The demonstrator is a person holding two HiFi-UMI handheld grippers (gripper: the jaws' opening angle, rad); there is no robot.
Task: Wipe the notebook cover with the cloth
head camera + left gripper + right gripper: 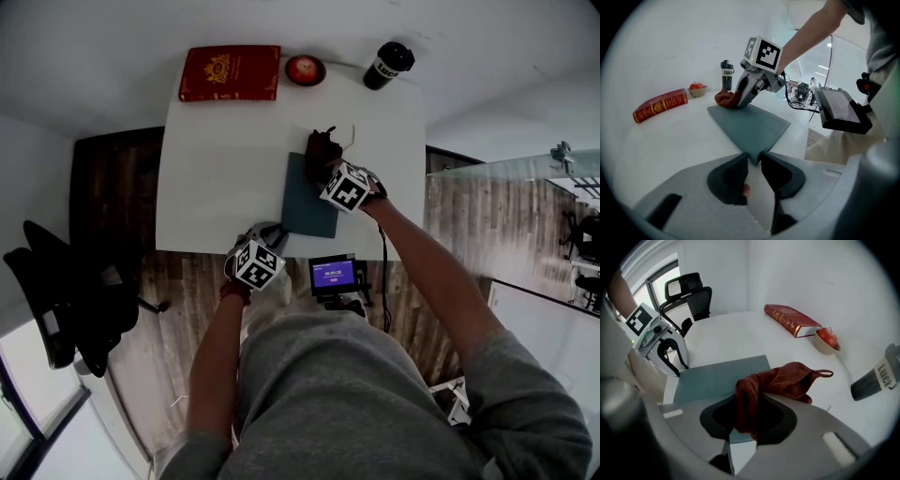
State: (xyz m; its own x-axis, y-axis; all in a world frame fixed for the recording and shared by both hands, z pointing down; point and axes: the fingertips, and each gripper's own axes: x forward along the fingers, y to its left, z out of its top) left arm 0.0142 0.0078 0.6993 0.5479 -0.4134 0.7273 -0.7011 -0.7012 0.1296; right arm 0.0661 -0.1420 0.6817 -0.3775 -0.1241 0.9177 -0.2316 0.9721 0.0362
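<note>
Notebook [305, 208] partly under cloth [785, 379], right tool [746, 418] pinching cloth, left tool [753, 157] pinching notebook corner

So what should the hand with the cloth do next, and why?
Probably drag the cloth across the notebook toward its near corner. The right gripper pinches the cloth at the cover's far edge, most of the cover lies bare, and the left gripper clamps the near corner, steadying it.
</note>
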